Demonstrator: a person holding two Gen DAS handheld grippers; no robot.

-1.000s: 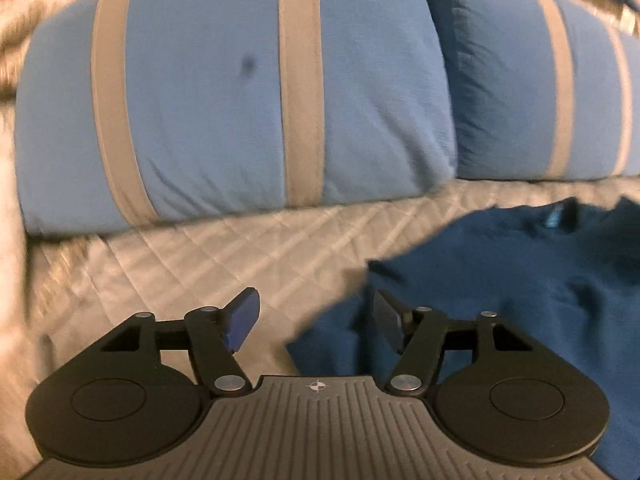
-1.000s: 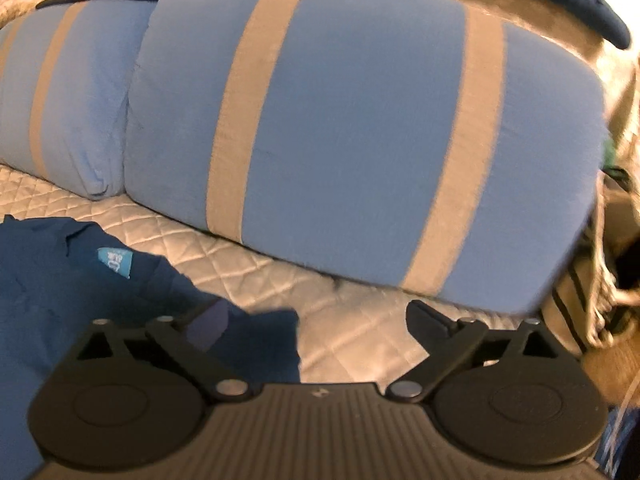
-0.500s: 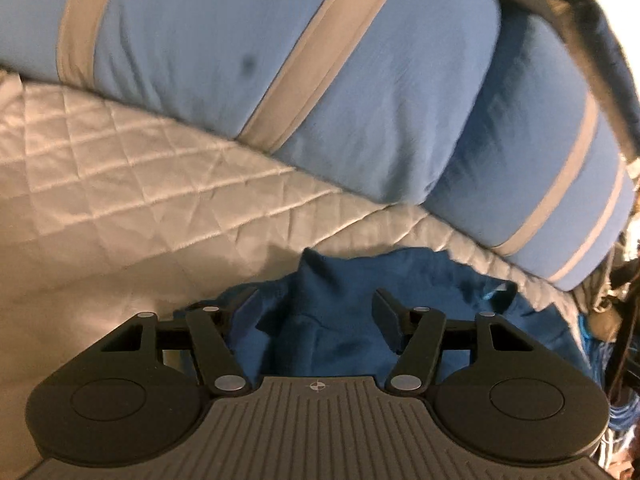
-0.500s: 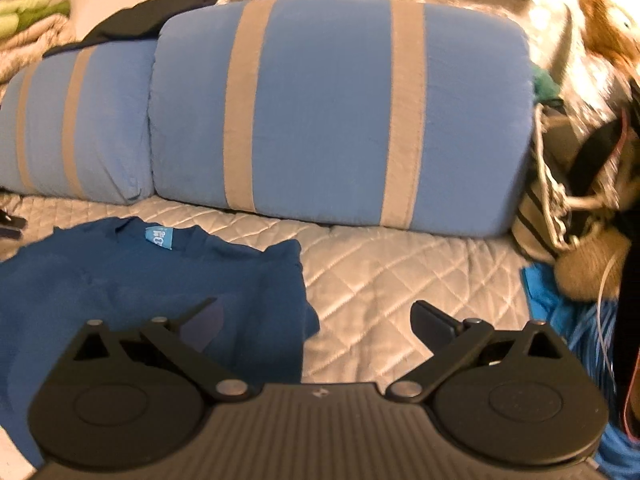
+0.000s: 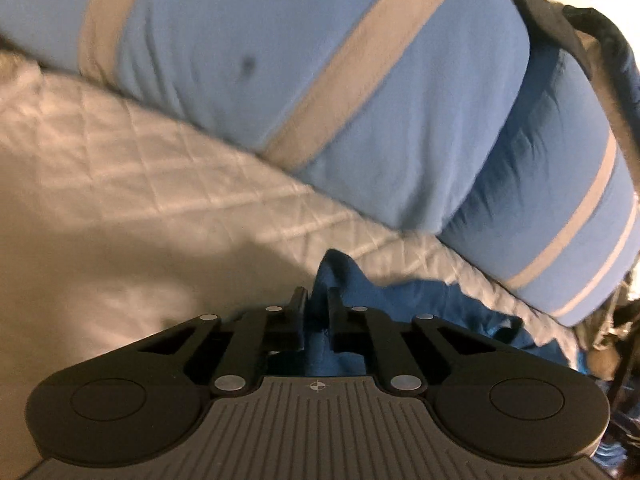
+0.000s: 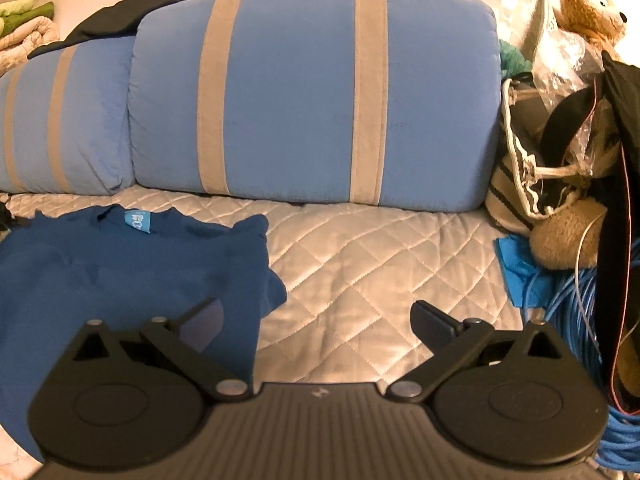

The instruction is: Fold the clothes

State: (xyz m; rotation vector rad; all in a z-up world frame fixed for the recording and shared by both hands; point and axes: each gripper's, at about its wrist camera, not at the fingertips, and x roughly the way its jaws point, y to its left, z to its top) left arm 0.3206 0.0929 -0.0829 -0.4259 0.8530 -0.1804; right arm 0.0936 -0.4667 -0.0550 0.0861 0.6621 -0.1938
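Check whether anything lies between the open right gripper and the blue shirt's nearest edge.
Nothing visible does. The right gripper hangs open over bare quilted cover, and the blue shirt already lies under its left jaw.

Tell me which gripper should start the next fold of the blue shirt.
Left. The left gripper is already shut on a bunch of the blue shirt, so it could probably carry that edge over. The right gripper is open, holding nothing, beside the shirt's other side.

A home bedroom: a bed with a white quilted cover (image 6: 360,264), two blue pillows with grey stripes (image 6: 304,96) along its far edge, a teddy bear (image 6: 588,4), bags and loose clothes piled at the bed's right edge.
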